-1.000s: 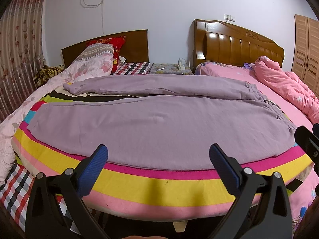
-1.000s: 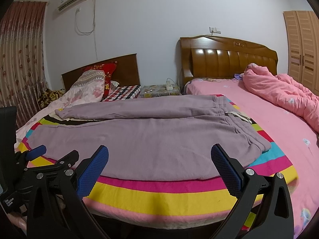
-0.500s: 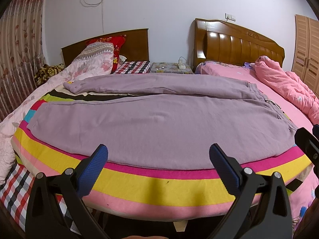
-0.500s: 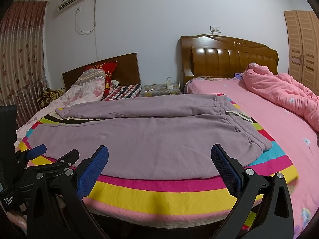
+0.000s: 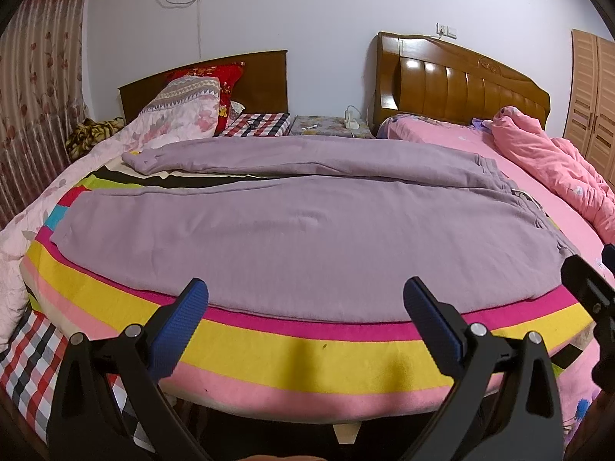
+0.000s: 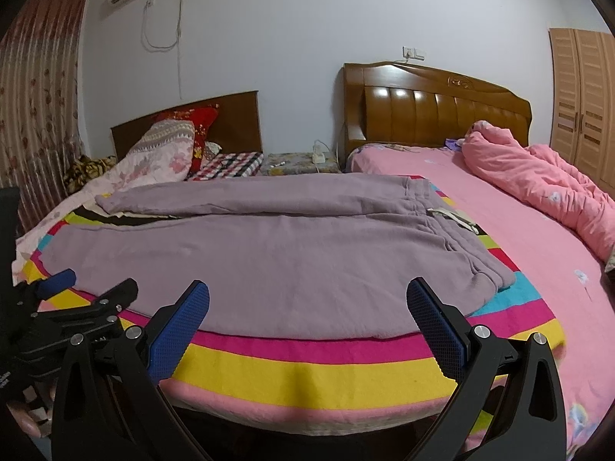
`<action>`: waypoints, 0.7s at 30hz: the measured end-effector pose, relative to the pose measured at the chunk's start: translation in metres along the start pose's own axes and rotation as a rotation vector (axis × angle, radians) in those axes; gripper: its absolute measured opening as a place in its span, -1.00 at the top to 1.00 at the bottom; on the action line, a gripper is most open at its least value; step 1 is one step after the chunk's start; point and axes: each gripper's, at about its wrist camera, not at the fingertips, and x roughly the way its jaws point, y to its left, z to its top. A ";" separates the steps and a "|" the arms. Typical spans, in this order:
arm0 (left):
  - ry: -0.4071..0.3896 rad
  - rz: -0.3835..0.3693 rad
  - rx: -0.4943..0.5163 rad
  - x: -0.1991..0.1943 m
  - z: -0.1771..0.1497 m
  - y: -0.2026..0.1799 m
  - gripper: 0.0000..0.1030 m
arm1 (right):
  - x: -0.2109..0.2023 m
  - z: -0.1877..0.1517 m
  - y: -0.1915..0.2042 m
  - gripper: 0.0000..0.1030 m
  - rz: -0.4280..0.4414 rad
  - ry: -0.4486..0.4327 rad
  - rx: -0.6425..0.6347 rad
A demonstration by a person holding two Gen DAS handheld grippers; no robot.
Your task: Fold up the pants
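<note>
Pre-fold: pants (image 5: 307,238) flat on bed (image 5: 307,345); left gripper (image 5: 305,309), right gripper (image 6: 307,309) wide apart, empty; next, grasp near leg edge.

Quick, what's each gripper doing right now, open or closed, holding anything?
Left gripper: open, holding nothing, short of the purple pants.
Right gripper: open, holding nothing.

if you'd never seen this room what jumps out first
The mauve pants fill the middle, spread flat with both legs apart on a loud striped blanket at the bed's near edge. Both grippers, left and right, hover wide open just short of it. Far right, a crumpled pink quilt lies on the pink bed.
</note>
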 end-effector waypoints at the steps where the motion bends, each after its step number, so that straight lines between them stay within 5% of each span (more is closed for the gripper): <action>1: 0.001 0.000 0.001 0.000 0.001 0.000 -0.97 | 0.001 0.000 -0.001 -0.92 0.000 0.005 0.004; 21: 0.028 -0.003 -0.002 0.003 0.000 -0.001 -0.97 | 0.004 0.002 -0.006 -0.92 -0.012 0.025 0.022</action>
